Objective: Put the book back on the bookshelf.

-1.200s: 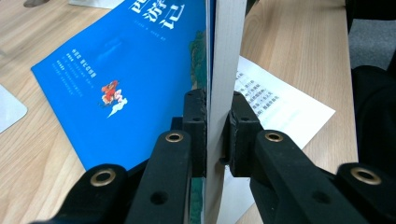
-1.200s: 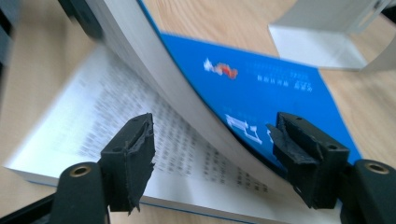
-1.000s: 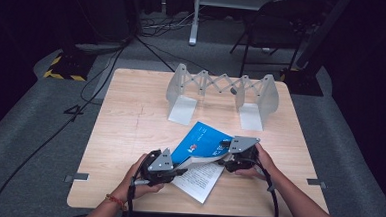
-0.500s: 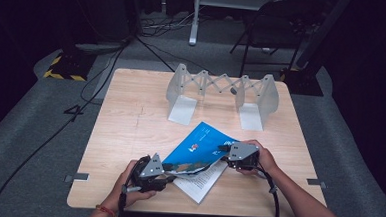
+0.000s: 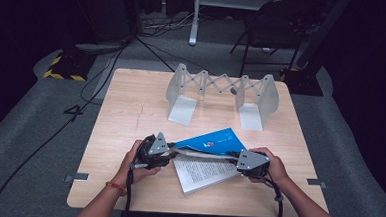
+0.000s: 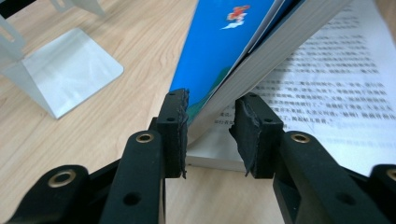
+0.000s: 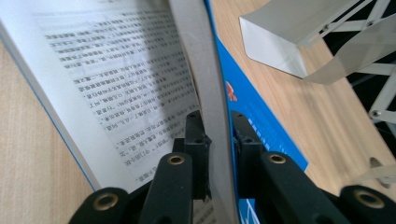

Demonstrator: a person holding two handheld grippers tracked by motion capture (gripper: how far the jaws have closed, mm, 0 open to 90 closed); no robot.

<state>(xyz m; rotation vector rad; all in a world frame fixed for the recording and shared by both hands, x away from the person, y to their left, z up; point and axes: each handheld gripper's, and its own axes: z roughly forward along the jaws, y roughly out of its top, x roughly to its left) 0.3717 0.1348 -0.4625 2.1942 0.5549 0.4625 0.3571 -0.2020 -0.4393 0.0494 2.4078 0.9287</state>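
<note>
Open book (image 5: 205, 162) on the tabletop (image 5: 130, 120), lying between the two tongs. Blue cover plus a block of pages lifted off the printed page below.

Right tongs (image 5: 234, 159): a second ago spread wide at the book's right edge, jaws have just been closing and are now clamped. Right gripper view shows the raised page block (image 7: 210, 107) squeezed edge-on between both pads, blue cover (image 7: 261, 126) on the far side of the grip, open printed page (image 7: 116, 79) lying flat to the other side.

Left tongs (image 5: 171, 148): pulled back toward the left since a second ago, and now at the book's left corner. Jaws part open, having just closed a little. In the left gripper view (image 6: 208, 130) the lifted cover and page block sit between the pads; one pad (image 6: 177, 126) lies against the cover, the other pad (image 6: 250, 133) stands just clear of the page edge. Not a firm pinch as far as I can tell.

Reading: hold has passed to the right side; the raised half is now secured there, and looks ready to be swung over to shut the book. Left tongs seem free to steady or guide the corner.

Grey expanding bookend rack (image 5: 222, 92) stands beyond both tongs, well apart, empty.
</note>
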